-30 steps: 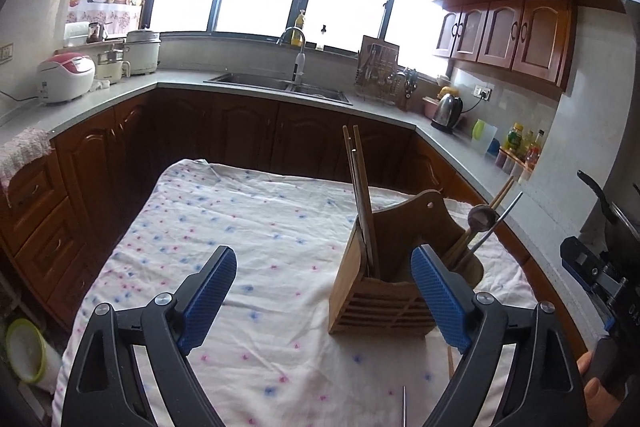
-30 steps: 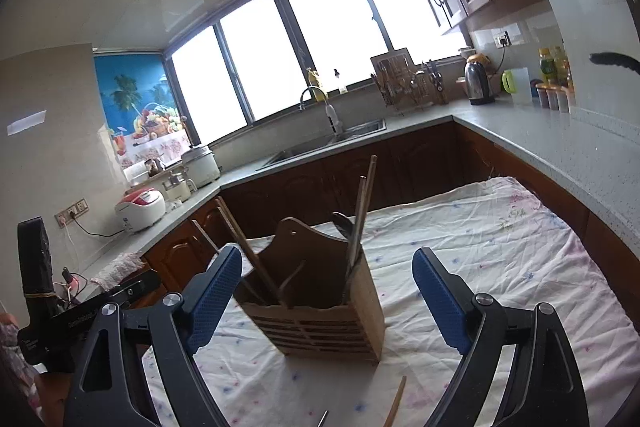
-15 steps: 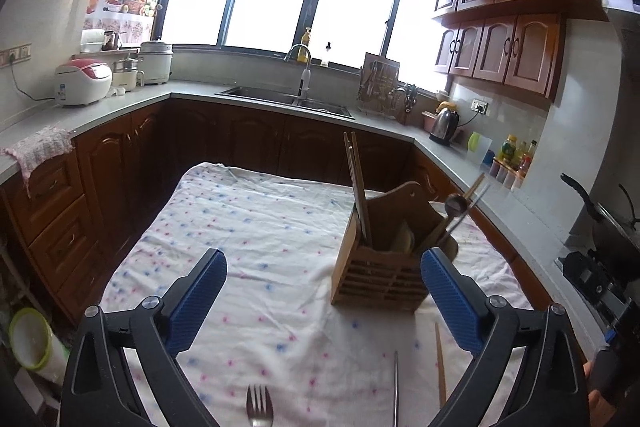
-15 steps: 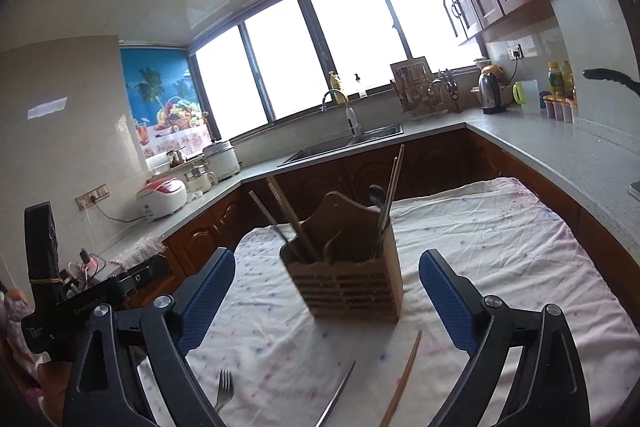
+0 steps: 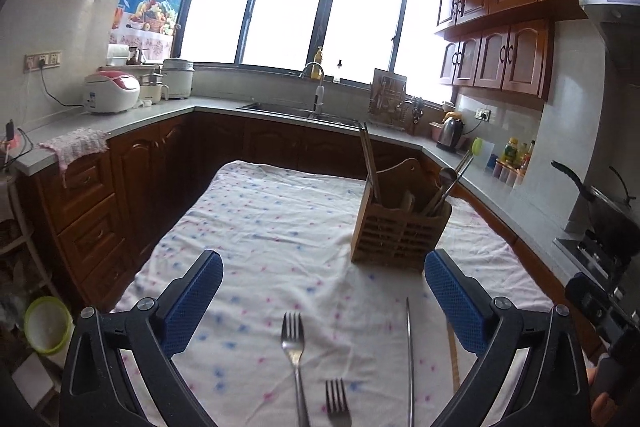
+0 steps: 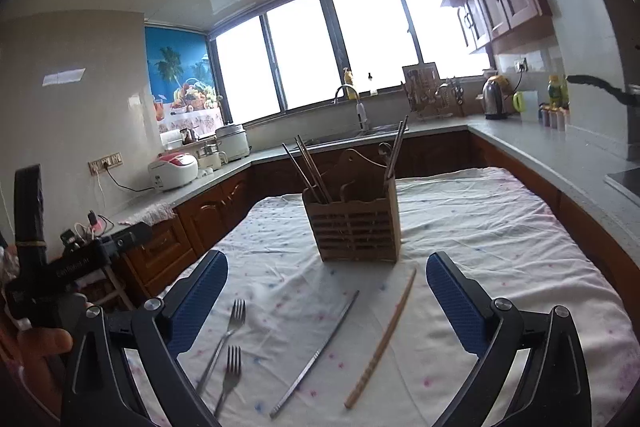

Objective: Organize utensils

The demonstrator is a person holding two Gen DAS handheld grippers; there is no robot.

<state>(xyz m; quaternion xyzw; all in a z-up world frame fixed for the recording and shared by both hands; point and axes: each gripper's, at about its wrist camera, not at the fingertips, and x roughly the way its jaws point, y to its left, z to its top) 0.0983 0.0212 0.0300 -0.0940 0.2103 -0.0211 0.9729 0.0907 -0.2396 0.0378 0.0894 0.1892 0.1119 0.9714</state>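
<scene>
A wooden utensil holder (image 5: 400, 227) (image 6: 354, 227) stands on the cloth-covered table (image 5: 260, 227) and holds chopsticks and a spoon. Two forks lie near me: one (image 5: 294, 355) (image 6: 224, 339) and a second (image 5: 338, 403) (image 6: 230, 375). A metal chopstick (image 5: 409, 359) (image 6: 320, 351) and a wooden chopstick (image 6: 382, 335) lie beside them. My left gripper (image 5: 324, 301) is open and empty above the forks. My right gripper (image 6: 326, 301) is open and empty above the chopsticks. The left gripper's body shows at the left of the right wrist view (image 6: 60, 267).
Kitchen counters (image 5: 120, 119) with wooden cabinets surround the table on three sides. A sink (image 5: 296, 111), rice cookers (image 5: 112, 93) and a kettle (image 5: 450, 133) sit on them. A pan (image 5: 600, 203) sits on the stove at the right.
Both grippers have pulled back from the holder toward the table's near end. The forks and the two loose chopsticks have come into view below them.
</scene>
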